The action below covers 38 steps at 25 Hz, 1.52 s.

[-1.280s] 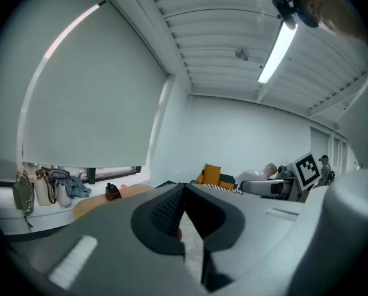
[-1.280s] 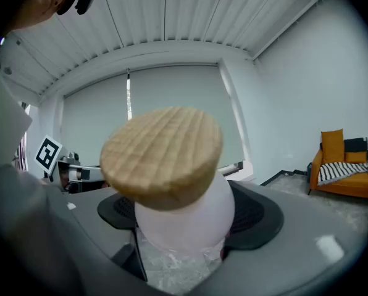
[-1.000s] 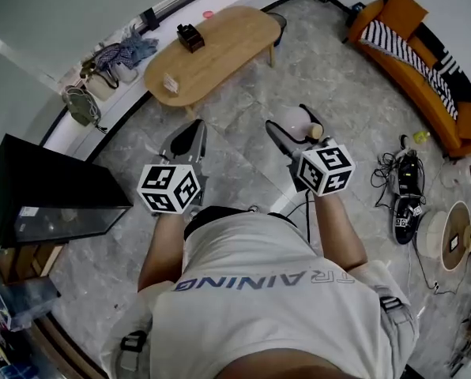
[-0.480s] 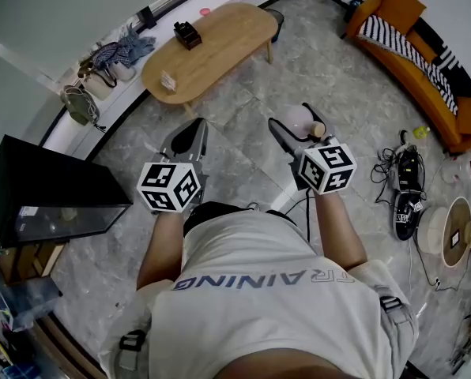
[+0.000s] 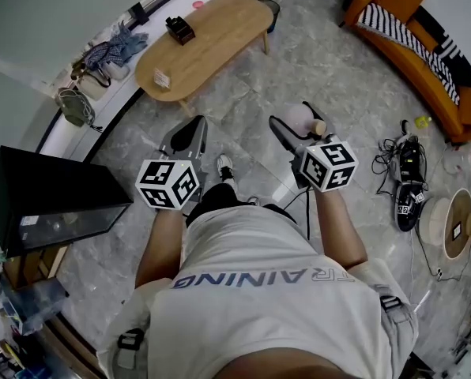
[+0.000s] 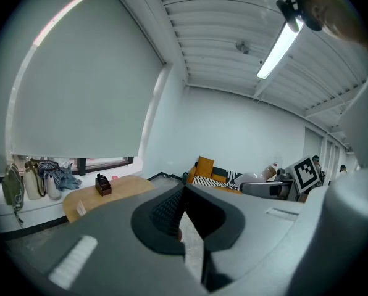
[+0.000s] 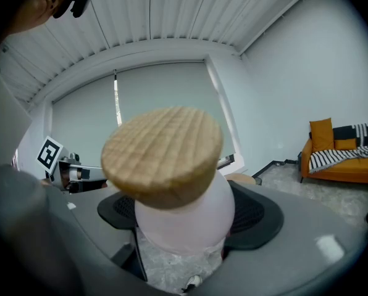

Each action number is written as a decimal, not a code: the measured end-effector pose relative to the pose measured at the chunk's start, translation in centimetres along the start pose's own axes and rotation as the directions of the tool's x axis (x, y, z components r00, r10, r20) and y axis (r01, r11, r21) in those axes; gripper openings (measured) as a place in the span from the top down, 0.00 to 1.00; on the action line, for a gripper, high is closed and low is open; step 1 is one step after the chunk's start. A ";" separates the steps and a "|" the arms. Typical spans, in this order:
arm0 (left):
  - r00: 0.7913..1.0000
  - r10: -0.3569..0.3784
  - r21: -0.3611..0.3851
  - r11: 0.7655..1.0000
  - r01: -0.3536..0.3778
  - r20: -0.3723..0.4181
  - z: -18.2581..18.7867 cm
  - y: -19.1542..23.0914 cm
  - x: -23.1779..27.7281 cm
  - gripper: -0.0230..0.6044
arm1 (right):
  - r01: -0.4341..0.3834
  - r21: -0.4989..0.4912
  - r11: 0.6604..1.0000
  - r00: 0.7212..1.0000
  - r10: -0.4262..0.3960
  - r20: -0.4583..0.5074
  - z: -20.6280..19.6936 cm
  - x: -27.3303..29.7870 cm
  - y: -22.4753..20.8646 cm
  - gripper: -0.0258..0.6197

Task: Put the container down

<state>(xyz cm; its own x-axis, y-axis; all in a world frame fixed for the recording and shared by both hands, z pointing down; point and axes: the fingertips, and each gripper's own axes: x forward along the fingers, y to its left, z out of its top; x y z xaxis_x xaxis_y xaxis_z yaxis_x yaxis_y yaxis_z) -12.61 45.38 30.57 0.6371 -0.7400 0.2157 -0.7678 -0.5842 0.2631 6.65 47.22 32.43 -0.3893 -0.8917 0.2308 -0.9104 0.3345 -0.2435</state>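
The container (image 7: 184, 217) is a pale pink jar with a round wooden lid (image 7: 162, 156). My right gripper (image 7: 185, 224) is shut on its body, one pad on each side. In the head view the container (image 5: 297, 119) lies sideways in the right gripper (image 5: 295, 126), held in the air above the marble floor. My left gripper (image 5: 185, 136) is shut with nothing in it, level with the right one. The left gripper view shows its jaws (image 6: 184, 196) closed together. Ahead of both stands the low wooden table (image 5: 208, 42).
On the table are a small black box (image 5: 179, 29) and a card (image 5: 162, 79). A black cabinet (image 5: 54, 192) is at the left, an orange sofa (image 5: 417, 50) at the far right. Cables and shoes (image 5: 409, 188) lie on the floor at the right. The person's shoe (image 5: 224, 165) shows between the grippers.
The person has stepped forward; a shoe now shows between the grippers, and the table sits a little higher and further left in the view. Both grippers keep their pose and grip.
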 end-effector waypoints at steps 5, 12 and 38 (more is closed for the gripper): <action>0.998 -0.053 -0.012 0.999 0.053 -0.021 0.3 0.6 5.1 0.97 | 0.052 -0.010 0.999 0.999 -0.052 -0.016 0.4 1.9 -3.3 0.32; 0.996 -0.094 -0.031 0.995 0.094 -0.012 3.3 3.1 14.2 0.97 | 0.136 -0.031 0.990 0.990 -0.137 -0.040 3.5 5.3 -9.8 0.32; 0.998 -0.009 -0.006 1.000 0.009 -0.056 10.2 17.4 36.6 0.97 | 0.110 -0.030 0.993 0.991 -0.112 -0.070 12.0 30.2 -23.6 0.32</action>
<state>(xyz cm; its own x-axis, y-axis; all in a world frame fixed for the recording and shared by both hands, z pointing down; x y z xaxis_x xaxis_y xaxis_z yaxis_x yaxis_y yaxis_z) -3.41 4.76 33.47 0.6471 -0.7146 0.2657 -0.7615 -0.5890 0.2704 18.07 8.78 33.86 -0.2936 -0.8999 0.3225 -0.9516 0.2432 -0.1878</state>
